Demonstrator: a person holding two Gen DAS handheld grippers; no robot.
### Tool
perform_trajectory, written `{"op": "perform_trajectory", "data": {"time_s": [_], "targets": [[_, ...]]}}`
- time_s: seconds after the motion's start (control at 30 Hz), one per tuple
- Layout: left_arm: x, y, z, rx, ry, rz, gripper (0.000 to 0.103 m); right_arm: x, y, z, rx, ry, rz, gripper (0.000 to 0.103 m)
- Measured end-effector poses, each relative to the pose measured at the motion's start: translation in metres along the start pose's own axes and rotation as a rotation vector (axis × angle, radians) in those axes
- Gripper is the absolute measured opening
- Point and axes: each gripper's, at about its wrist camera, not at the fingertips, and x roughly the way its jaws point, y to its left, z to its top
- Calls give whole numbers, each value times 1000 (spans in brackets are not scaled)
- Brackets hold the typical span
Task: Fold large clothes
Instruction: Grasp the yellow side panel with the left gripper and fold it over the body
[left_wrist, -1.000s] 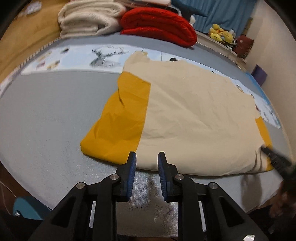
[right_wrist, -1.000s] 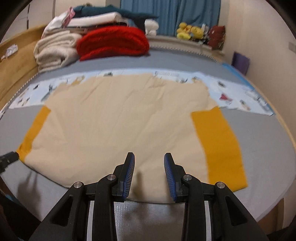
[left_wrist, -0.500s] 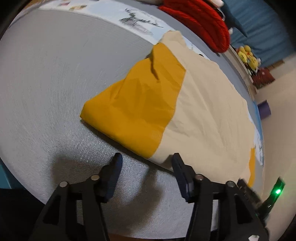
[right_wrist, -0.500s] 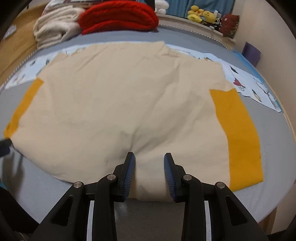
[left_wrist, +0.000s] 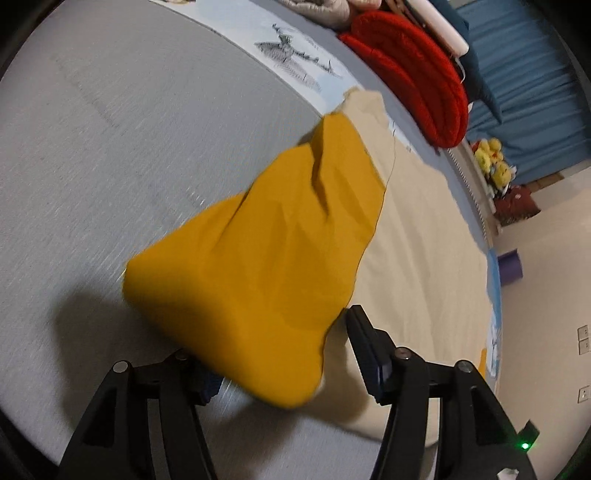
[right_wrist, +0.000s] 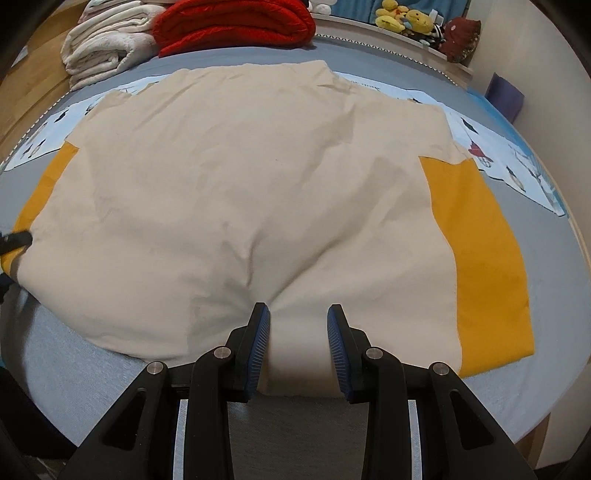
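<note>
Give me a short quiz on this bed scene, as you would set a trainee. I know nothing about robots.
1. True or false: the folded red blanket lies on top of the cream shirt.
2. What colour are the shirt's sleeves? A blue, B orange, C green.
3. Which part of the shirt lies between the fingers of the right gripper?

Key:
1. False. It lies beyond the shirt's far edge.
2. B.
3. The near hem, with the jaws open around it.
</note>
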Motion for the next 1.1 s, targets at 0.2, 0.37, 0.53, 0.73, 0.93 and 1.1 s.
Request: {"op": "perform_trajectory", "data": {"time_s": [0.2, 0.37, 0.53, 0.73, 0.93, 1.1], "targets": [[5, -6, 2, 29, -50, -14, 32, -2, -3, 1, 15, -11, 13, 34], [-11, -33, 8, 100, -92, -41, 12, -18, 0, 2, 48, -87, -1, 34], [-41, -52, 14, 184, -121, -44, 12, -42, 25, 4, 30, -198, -12, 34], [-96, -84, 28, 380, -175, 12, 11, -30, 62, 9, 14, -110, 78, 34], [-120, -115, 23, 627, -164, 97, 11, -26, 77, 17, -6, -41, 204, 35], [-114, -148, -3, 747, -179, 71, 11, -78, 40, 31, 43, -180, 216, 35]]}}
